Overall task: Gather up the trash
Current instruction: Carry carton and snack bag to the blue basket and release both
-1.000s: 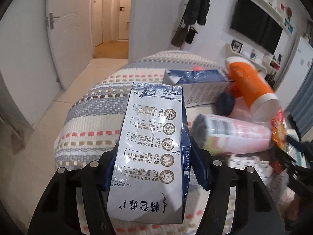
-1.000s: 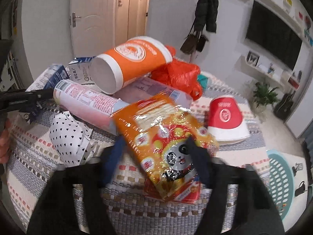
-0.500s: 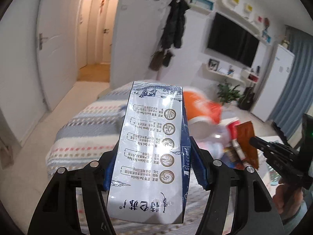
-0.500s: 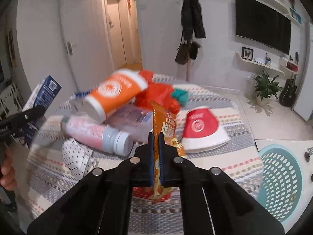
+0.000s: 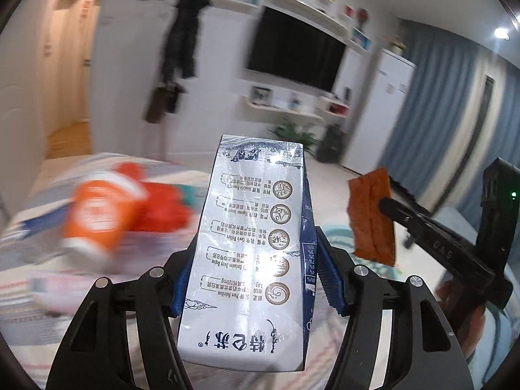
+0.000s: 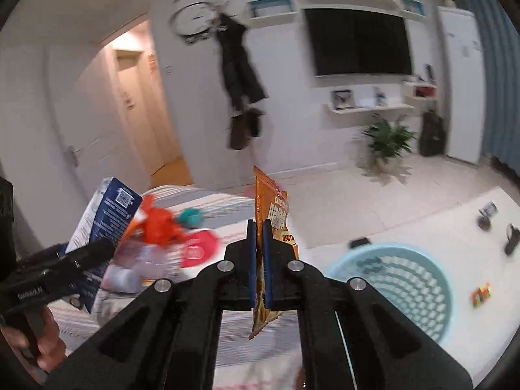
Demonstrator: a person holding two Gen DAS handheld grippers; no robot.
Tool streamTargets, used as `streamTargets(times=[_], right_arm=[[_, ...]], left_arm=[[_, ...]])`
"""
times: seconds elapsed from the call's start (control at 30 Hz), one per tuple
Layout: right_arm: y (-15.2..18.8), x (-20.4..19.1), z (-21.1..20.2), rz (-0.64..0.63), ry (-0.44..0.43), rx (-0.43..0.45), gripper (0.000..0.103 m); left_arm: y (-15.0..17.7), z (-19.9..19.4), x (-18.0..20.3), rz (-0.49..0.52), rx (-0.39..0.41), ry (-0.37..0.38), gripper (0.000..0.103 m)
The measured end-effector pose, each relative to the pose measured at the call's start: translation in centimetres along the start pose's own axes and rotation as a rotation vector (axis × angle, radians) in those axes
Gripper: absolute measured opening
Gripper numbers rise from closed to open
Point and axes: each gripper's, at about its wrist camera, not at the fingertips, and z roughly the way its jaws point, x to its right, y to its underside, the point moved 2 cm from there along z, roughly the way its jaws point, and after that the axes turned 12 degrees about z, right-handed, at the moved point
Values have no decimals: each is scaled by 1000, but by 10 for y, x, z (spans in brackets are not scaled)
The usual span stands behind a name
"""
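My left gripper [image 5: 252, 260] is shut on a blue and white milk carton [image 5: 253, 247], held up above the striped table. The carton also shows at the left of the right wrist view [image 6: 104, 224]. My right gripper [image 6: 259, 260] is shut on an orange snack bag [image 6: 271, 227], held edge-on in the air. That bag and gripper show at the right of the left wrist view [image 5: 372, 217]. A light blue trash basket [image 6: 399, 279] stands on the floor, right of the right gripper.
On the striped tablecloth [image 5: 39, 169] lie an orange canister [image 5: 97, 214], a red plastic bag [image 5: 162, 208], a pink bottle and a red-and-white cup [image 6: 198, 247], all blurred. Small objects lie on the white mat [image 6: 481, 227] beyond the basket.
Both grippers have lifted and swung right with their loads, away from the table pile. The basket has come nearer in the right wrist view.
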Motion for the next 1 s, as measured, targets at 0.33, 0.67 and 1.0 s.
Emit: streamTargets(times=[0.33,0.67,1.0], right_arm=[[10,129,7,189,204,-45,2],[53,199,39,313,283,-219,3],[63,206,39,333,292,-262,17]], left_arm=[[-14,113,94,83,-106,166,62],[23,191,134,81,-265,243,62],[34,205,138,55,-295,248,77]])
